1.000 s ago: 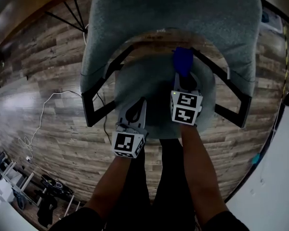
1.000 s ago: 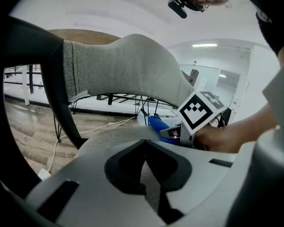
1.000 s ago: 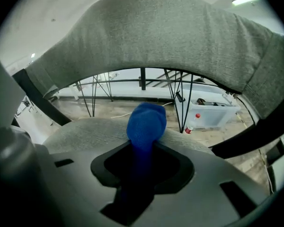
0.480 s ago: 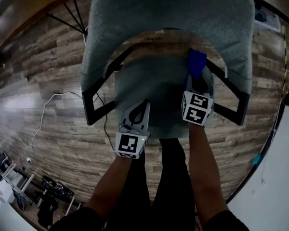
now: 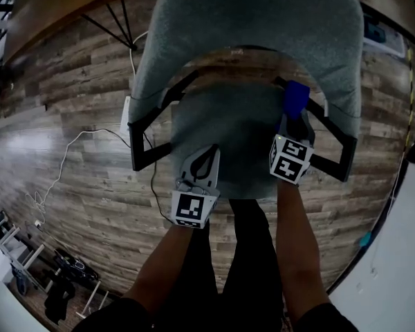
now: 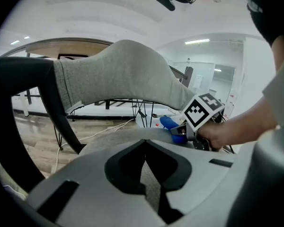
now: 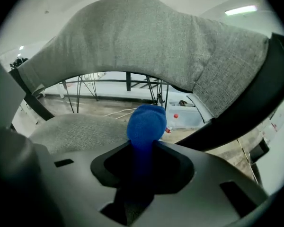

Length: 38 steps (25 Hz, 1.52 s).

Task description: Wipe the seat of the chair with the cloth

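Right gripper (image 7: 141, 151) clamps a blue fuzzy cloth (image 7: 146, 121) at the grey fabric chair seat's (image 5: 225, 126) right edge; left gripper (image 6: 145, 161), lower centre, jaws together, empty.

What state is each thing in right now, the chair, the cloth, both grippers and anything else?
Chair: upright.
Right gripper: shut on the blue cloth.
Blue cloth: bunched up, at the right side of the seat.
Left gripper: shut, empty, at the seat's front edge.
White cable: lying loose on the wooden floor.
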### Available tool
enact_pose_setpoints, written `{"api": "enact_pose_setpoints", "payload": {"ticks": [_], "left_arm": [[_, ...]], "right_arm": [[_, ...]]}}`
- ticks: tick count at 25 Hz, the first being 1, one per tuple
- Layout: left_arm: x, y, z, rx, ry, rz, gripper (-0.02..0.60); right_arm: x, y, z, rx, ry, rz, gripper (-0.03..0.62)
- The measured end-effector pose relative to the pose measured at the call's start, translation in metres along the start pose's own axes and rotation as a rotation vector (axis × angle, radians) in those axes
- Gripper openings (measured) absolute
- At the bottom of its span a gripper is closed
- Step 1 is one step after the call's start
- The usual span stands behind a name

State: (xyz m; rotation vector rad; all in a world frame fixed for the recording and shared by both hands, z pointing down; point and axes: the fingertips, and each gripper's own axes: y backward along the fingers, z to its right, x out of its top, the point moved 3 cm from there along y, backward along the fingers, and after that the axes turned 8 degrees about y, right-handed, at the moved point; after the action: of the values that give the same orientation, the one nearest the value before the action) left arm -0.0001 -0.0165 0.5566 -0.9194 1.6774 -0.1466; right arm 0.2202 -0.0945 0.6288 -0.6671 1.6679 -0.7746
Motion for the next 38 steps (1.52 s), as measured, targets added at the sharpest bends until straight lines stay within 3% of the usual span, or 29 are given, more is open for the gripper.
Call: {"api": "enact_pose_setpoints", "payload": {"ticks": [9, 24, 30, 34, 38], "left_arm": [[-0.006, 0.019, -0.016, 0.052, 0.017, 0.020, 0.002], [-0.041, 0.076, -0.062, 0.147, 0.073, 0.005, 0.002], [-0.051, 0.086, -0.076, 0.144, 0.098, -0.005, 0.002], [-0.055, 0.094, -0.087, 0.132, 0.103, -0.014, 0.002], [-0.051, 0.097, -0.092, 0.100, 0.102, -0.004, 0.002]], "right_arm": [[0.007, 0.029, -0.058, 0.109, 0.045, 0.049, 0.121], [0.027, 0.049, -0.228, 0.397, 0.198, 0.088, 0.121], [0.027, 0.051, -0.268, 0.440, 0.212, 0.075, 0.121], [0.012, 0.050, -0.294, 0.455, 0.282, 0.058, 0.121], [0.014, 0.047, -0.295, 0.442, 0.263, 0.058, 0.121]]}}
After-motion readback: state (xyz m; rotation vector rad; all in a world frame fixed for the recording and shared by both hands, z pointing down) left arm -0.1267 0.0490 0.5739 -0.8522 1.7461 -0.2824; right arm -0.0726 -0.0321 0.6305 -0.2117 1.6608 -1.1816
